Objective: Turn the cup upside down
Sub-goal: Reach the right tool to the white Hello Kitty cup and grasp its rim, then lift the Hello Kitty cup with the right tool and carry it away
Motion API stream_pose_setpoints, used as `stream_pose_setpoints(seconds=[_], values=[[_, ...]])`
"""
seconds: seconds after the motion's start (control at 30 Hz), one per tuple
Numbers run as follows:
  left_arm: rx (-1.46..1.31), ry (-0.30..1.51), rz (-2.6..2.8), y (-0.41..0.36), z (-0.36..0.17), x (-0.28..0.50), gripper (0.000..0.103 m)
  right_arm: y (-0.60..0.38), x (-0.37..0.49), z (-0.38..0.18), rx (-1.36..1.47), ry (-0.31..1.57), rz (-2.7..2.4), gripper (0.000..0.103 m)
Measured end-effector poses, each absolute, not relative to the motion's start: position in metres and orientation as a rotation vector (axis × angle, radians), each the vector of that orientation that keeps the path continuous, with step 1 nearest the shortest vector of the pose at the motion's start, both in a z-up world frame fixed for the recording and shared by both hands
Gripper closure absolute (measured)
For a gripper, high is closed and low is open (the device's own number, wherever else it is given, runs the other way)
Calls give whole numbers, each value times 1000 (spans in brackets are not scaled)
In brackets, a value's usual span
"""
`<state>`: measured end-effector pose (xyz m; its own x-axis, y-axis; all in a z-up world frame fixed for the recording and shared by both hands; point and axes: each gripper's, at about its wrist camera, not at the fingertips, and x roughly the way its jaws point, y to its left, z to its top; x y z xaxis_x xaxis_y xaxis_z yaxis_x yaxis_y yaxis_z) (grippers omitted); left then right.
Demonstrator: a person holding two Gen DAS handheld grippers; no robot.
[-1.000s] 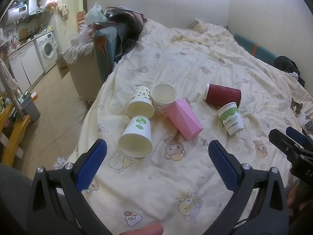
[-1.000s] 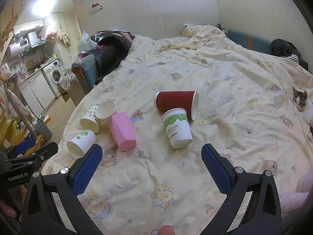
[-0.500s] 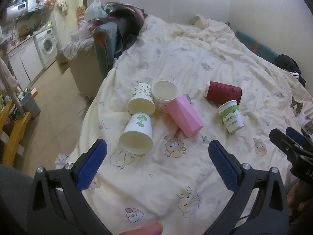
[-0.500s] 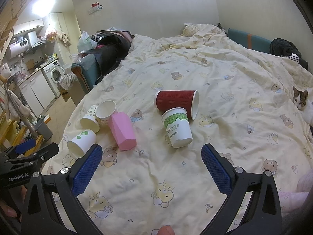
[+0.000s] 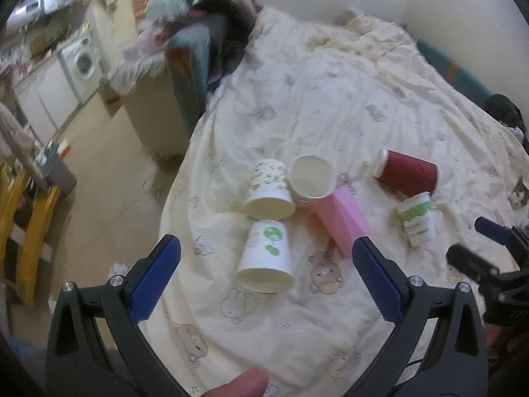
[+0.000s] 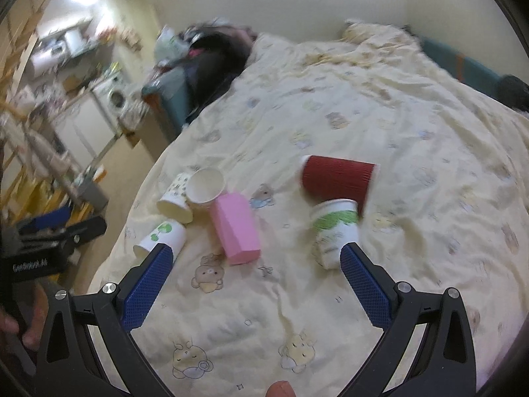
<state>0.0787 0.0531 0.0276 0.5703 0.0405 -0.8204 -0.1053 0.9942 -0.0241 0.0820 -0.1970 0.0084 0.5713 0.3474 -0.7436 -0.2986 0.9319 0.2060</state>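
Several cups lie on the cream cartoon-print duvet (image 5: 330, 106). A white cup with green leaves (image 5: 266, 258) lies on its side, mouth toward me. A patterned cup (image 5: 269, 187) lies beside a leaning open cup (image 5: 312, 178). A pink faceted cup (image 5: 344, 218), a red ribbed cup (image 5: 406, 172) and a green-banded cup (image 5: 416, 220) lie to the right. My left gripper (image 5: 263, 274) is open, around the leaf cup's mouth in view. My right gripper (image 6: 254, 274) is open, empty, just short of the pink cup (image 6: 236, 228) and the green-banded cup (image 6: 334, 231).
The bed's left edge drops to a beige floor (image 5: 109, 172). A teal chair piled with clothes (image 5: 195, 63) stands at the bed's far left. A washing machine (image 5: 84, 66) and yellow wooden furniture (image 5: 23, 228) are further left. A cat (image 5: 519, 195) lies at the right edge.
Both grippers have moved forward and down toward the cups, which appear larger and lower in view. Both stay open. The cups have not moved.
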Motion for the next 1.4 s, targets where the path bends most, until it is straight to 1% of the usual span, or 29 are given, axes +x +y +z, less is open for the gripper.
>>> stream_pose_setpoints(seconds=[0.07,0.23,0.43,0.67,0.87,0.9,0.97,1.0,1.1,1.13,1.17,1.4], values=[[-90,998,107,64,24,92,1,-186,102,1,31,954,416,0],[-140,1081,152,91,12,124,1,-166,140,-15,-14,1021,447,0],[-204,1177,171,111,-10,144,1,-131,188,-43,-66,1127,510,0],[-237,1228,169,117,-21,151,1,-64,224,-71,-369,1187,676,1],[-245,1233,185,120,-25,154,1,-32,247,-92,-507,1211,725,2],[-244,1241,183,119,-27,155,1,-28,250,-96,-523,1212,726,3],[-247,1259,179,119,-31,156,1,-24,254,-101,-544,1210,718,10],[-253,1266,181,120,-33,157,1,-22,257,-102,-549,1205,712,12],[-263,1273,179,120,-35,158,1,-21,261,-104,-530,1210,727,15],[-267,1272,175,120,-35,158,1,-22,262,-103,-525,1211,734,22],[-265,1268,173,119,-34,158,1,-21,263,-103,-525,1211,738,32],[-253,1247,186,119,-31,157,1,-35,257,-82,-466,1175,747,34]])
